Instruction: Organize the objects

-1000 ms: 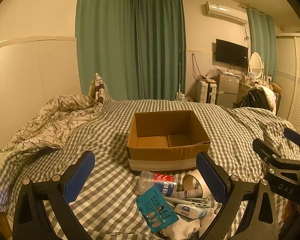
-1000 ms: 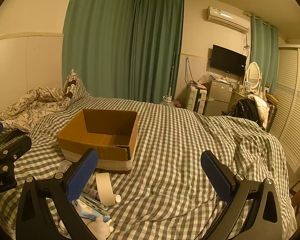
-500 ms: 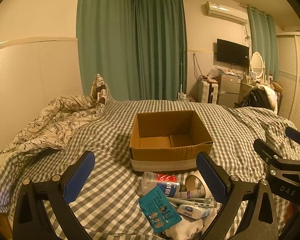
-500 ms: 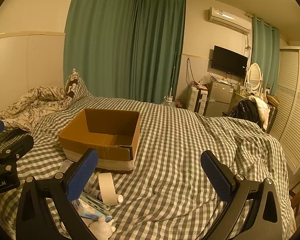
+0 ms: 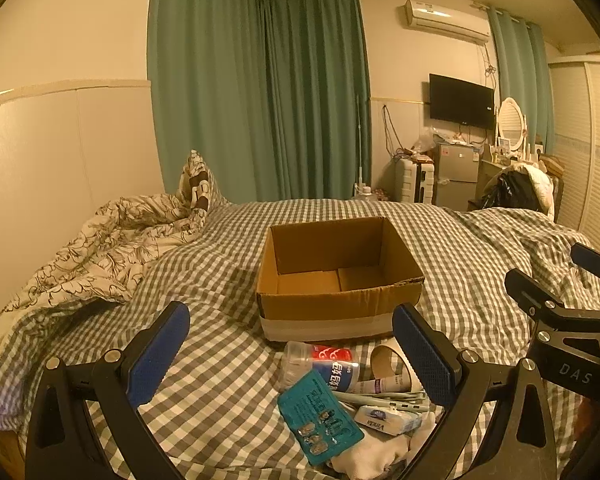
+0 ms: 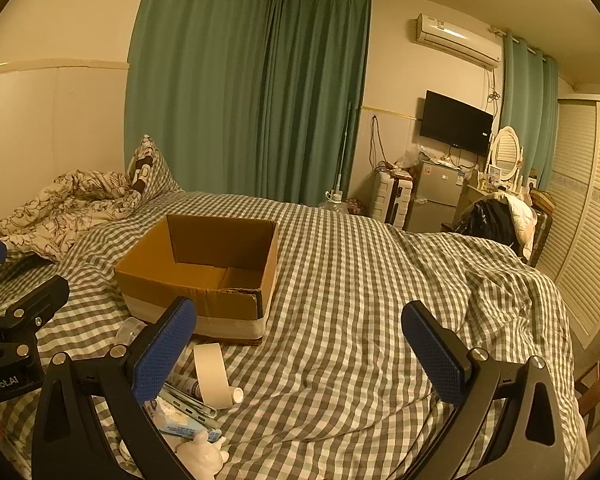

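Observation:
An open, empty cardboard box sits on the checked bed cover. Just in front of it lies a small heap: a plastic bottle with a red and blue label, a teal packet, a roll of tape, a tissue pack, a thin tube and a white figurine. My left gripper hangs open over the heap, holding nothing. My right gripper is open over bare cover, to the right of the heap.
A crumpled flowered duvet and a pillow lie at the left of the bed. Beyond the bed stand green curtains, a small fridge, a suitcase and a wall television. Slatted wardrobe doors line the right.
Both views have drifted slightly, shifting the box and heap a little to the right in frame. Both grippers stay open and nothing on the bed has moved.

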`<move>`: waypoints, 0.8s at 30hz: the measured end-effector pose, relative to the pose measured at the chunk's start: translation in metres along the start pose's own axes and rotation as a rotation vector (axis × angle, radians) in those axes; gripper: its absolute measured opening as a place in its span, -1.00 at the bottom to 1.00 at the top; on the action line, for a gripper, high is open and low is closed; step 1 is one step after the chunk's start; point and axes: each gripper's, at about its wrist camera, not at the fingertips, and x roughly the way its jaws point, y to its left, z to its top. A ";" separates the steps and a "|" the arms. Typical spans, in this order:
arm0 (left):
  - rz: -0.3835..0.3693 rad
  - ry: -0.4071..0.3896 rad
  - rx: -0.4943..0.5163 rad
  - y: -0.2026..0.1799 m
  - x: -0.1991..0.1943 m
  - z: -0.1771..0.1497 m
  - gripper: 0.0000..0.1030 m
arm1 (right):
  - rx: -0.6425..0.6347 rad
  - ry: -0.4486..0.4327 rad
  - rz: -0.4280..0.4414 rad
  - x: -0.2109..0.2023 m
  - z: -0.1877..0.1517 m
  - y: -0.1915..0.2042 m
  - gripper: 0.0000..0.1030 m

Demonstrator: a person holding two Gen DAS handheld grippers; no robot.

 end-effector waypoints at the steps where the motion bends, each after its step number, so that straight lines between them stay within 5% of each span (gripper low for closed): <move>1: -0.001 0.000 -0.002 0.000 0.000 0.000 1.00 | 0.000 0.000 0.000 0.000 0.000 0.000 0.99; 24: -0.017 0.006 -0.029 0.003 -0.005 0.000 1.00 | -0.022 -0.011 0.048 -0.013 0.005 0.009 0.99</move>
